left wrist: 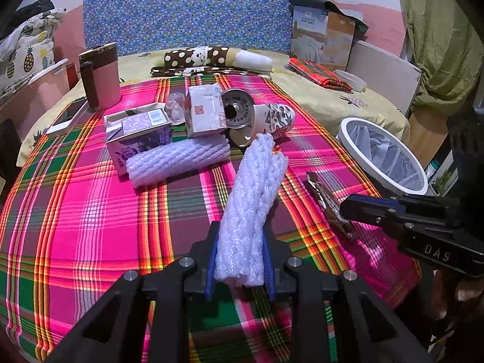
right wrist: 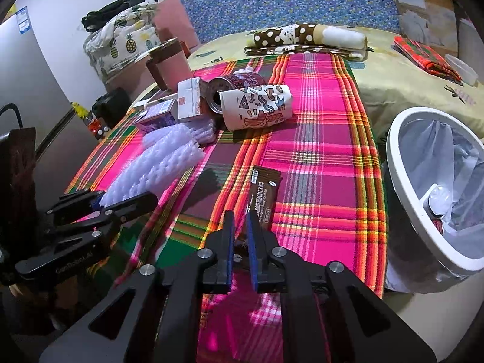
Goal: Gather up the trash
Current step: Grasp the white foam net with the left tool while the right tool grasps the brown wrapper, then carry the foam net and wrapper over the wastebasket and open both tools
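My left gripper [left wrist: 239, 237] is shut on the near end of a white foam net sleeve [left wrist: 251, 187], which slants away over the plaid cloth. From the right wrist view that gripper [right wrist: 124, 201] and the sleeve [right wrist: 151, 166] sit at the left. My right gripper [right wrist: 240, 224] is shut on the near end of a brown coffee sachet [right wrist: 266, 187], whose far part lies flat on the cloth. In the left wrist view the right gripper [left wrist: 345, 211] covers the sachet [left wrist: 323, 196]. A white bin [right wrist: 402, 187] with a liner stands right of the table and holds some trash.
Further back lie a second foam sleeve [left wrist: 178, 160], a purple carton [left wrist: 139, 133], a white carton [left wrist: 205, 112], a tipped can [left wrist: 239, 109] and a patterned paper cup [left wrist: 275, 118]. A pink tumbler [left wrist: 99, 75] and a phone [left wrist: 69, 115] stand at the left. The bin's rim [left wrist: 345, 130] is near the table's right edge.
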The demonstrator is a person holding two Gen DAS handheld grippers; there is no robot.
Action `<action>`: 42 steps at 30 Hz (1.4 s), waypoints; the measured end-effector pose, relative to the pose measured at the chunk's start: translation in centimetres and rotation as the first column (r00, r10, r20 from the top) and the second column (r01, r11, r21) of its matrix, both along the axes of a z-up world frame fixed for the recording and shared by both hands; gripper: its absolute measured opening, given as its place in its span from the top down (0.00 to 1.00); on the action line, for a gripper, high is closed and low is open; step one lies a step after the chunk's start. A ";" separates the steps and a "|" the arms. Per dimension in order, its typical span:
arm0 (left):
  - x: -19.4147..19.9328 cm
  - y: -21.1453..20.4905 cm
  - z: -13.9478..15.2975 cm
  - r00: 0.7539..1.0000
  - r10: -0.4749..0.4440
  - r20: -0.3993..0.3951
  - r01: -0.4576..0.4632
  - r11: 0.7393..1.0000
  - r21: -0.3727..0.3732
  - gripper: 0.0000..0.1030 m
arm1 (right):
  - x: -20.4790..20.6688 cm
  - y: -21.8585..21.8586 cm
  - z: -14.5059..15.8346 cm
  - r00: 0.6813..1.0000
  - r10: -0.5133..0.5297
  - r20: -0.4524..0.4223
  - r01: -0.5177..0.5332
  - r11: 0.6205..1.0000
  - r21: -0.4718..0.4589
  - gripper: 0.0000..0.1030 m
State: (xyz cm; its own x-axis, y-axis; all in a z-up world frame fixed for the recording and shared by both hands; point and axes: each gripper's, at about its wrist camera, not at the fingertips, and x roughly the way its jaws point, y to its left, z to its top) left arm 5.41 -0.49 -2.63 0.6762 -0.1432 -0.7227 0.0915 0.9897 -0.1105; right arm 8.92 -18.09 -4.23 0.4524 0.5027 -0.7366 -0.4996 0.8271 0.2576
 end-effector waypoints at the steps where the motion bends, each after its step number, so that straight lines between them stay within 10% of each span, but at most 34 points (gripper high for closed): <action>1: 0.0 0.1 0.0 1.000 0.003 -0.002 -0.003 1.000 0.000 0.75 | 0.1 0.1 -0.1 1.000 -0.001 -0.003 0.001 1.000 -0.003 0.86; 11: 0.0 0.2 -0.3 1.000 0.007 -0.014 -0.007 1.000 -0.001 0.75 | -0.1 1.2 -0.6 0.998 -0.005 0.059 0.013 0.991 -0.136 0.63; 20: 0.1 0.1 -0.4 1.000 0.002 -0.020 -0.003 1.000 -0.005 0.74 | 0.5 0.3 -1.4 0.999 -0.049 0.021 0.052 0.989 -0.135 0.78; 42: 2.5 -5.3 2.2 0.995 -0.100 0.025 0.101 0.995 -0.025 0.75 | 0.4 -5.6 2.5 0.978 -0.181 0.100 0.185 0.982 -0.033 0.79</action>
